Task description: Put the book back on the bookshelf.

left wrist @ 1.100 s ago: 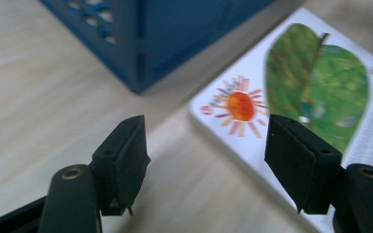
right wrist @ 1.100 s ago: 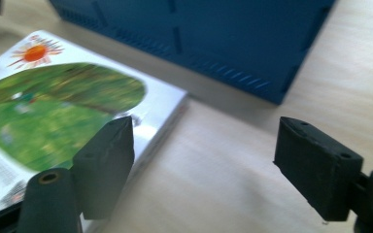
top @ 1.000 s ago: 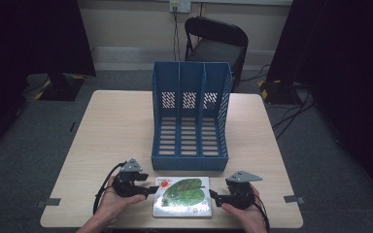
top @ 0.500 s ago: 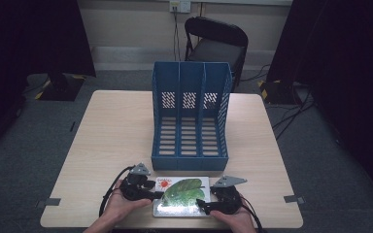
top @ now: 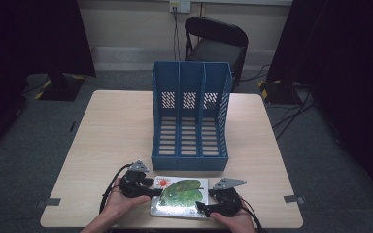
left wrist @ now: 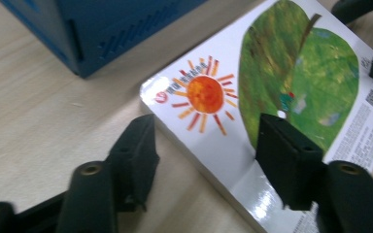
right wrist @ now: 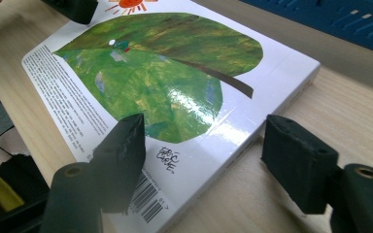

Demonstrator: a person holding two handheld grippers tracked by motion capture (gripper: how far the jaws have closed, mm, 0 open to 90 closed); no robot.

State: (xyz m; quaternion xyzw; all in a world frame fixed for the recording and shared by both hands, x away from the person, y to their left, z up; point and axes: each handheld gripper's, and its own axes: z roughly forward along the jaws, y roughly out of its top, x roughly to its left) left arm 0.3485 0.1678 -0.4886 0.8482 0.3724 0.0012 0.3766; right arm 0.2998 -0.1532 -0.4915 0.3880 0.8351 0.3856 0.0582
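Both hand-held grippers (top: pixel 156 191) (top: pixel 200 208) gape astride the book (top: pixel 180 196).

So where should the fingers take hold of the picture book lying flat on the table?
Probably by its short edges, one gripper from each side. The picture book lies flat and thick-edged, and both the left gripper and right gripper already straddle those edges, open.
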